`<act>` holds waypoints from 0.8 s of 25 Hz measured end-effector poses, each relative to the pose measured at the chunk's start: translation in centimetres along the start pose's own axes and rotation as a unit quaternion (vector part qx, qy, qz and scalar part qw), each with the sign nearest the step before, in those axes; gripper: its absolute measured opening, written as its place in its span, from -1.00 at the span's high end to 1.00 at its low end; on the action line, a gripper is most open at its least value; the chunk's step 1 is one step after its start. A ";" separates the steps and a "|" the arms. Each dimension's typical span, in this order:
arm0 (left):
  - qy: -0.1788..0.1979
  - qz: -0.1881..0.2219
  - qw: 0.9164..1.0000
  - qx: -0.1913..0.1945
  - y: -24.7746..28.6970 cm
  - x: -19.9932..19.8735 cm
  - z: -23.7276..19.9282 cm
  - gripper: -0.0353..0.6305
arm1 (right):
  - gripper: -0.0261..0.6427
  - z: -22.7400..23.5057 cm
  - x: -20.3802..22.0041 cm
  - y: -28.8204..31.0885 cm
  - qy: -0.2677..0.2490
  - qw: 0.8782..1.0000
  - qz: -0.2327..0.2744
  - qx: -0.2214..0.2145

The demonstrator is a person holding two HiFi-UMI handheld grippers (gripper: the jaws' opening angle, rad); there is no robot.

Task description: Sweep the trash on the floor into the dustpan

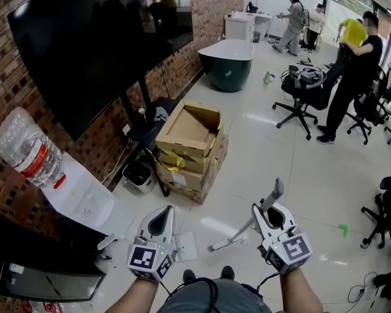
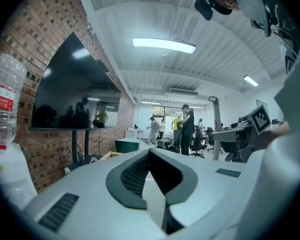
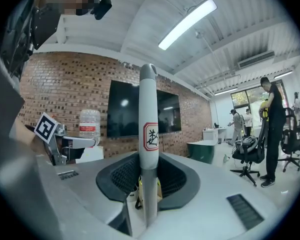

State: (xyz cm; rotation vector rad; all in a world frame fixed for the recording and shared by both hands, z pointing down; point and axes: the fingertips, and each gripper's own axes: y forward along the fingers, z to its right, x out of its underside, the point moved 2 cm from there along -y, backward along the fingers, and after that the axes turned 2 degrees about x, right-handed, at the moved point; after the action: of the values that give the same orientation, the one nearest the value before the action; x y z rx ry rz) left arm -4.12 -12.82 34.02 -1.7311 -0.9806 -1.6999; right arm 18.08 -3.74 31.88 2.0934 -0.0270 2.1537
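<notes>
R gripper point(image 1: 274, 215) clamped on the broom handle point(image 3: 148, 134), shaft upright btwn its pads, lower end slanting down twd the L gripper point(image 1: 160, 224); L jaws slightly apart, nothing btwn them. Step: prob. setup, sweeping not yet begun. Small green scrap point(image 1: 343, 229) lies on the floor well to the R of the R gripper; pale sheet point(image 1: 186, 245) just R of the L one; dustpan can't be picked out w/ certainty. Next, I'd judge: L needs the dustpan; R must bring the broom's end down behind the scrap.
</notes>
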 end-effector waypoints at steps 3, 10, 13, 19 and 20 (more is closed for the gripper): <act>-0.002 0.006 1.000 -0.003 -1.0 -0.4 -0.3 0.86 | 0.64 -0.4 0.0 -0.3 0.015 1.000 0.000 0.006; -0.011 0.010 1.000 -0.004 -2.0 -0.2 -0.2 0.86 | 0.64 -1.7 -0.2 -0.6 0.021 1.000 -0.005 -0.008; -0.008 0.017 1.000 -0.004 -2.0 -0.3 -0.1 0.86 | 0.64 -1.9 -0.4 -0.4 0.017 1.000 0.000 -0.011; -0.011 0.014 1.000 -0.008 -1.5 -0.5 0.1 0.86 | 0.64 -1.5 -0.6 -0.5 0.011 1.000 0.001 -0.010; -0.010 0.014 1.000 -0.007 -1.3 -0.6 0.1 0.86 | 0.64 -1.4 -0.7 -0.4 0.008 1.000 0.003 -0.010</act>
State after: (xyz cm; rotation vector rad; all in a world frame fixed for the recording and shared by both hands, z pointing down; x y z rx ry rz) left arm -5.09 -12.05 33.29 -1.7653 -0.9522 -1.6792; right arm 16.77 -3.30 31.10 2.0671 -0.0533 2.1639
